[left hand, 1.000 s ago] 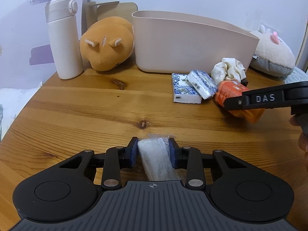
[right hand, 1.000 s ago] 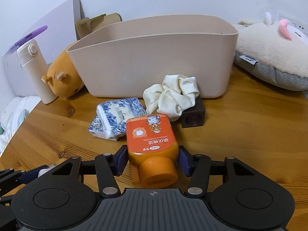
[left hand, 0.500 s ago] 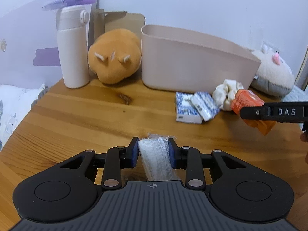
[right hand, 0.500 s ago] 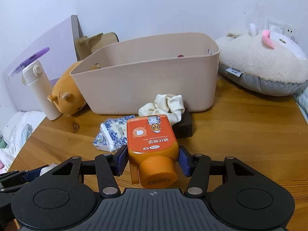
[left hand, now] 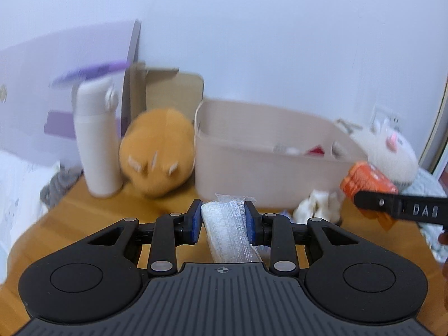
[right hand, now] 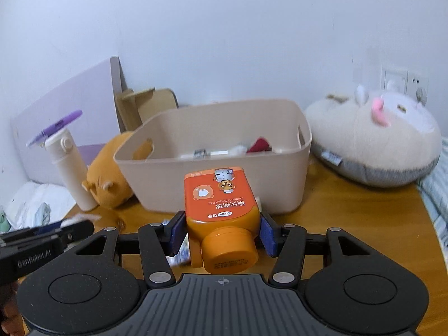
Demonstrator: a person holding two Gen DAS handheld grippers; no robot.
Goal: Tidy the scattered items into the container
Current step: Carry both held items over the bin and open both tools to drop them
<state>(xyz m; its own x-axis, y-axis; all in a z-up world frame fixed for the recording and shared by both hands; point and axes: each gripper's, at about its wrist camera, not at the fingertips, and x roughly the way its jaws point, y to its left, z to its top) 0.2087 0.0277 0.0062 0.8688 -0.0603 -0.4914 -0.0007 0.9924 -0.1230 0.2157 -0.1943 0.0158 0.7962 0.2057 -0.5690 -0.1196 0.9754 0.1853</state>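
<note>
Left gripper [left hand: 223, 220]: its blue-padded fingers [left hand: 195, 222] are pressed against both sides of a clear-wrapped white packet [left hand: 227, 229], which is clamped between them and carried clear of the tabletop [left hand: 84, 212].

Right gripper [right hand: 221, 233]: its fingers [right hand: 176, 233] clamp an orange bottle [right hand: 219, 207] at the shoulder, with the cap toward the camera and the base pointing ahead. The bottle is off the tabletop.

Ahead of both sets of fingers stands the beige container [right hand: 212, 184]. A red item and several small pale things lie inside, too blurred to identify.

A cream scrunchie [left hand: 319, 208] lies on the tabletop to the right of the left fingers, just in front of the container wall.

To the left of the container lie an orange plush toy [left hand: 158, 154] and a white flask [left hand: 96, 140]; to its right, a cream plush toy [right hand: 375, 142].
</note>
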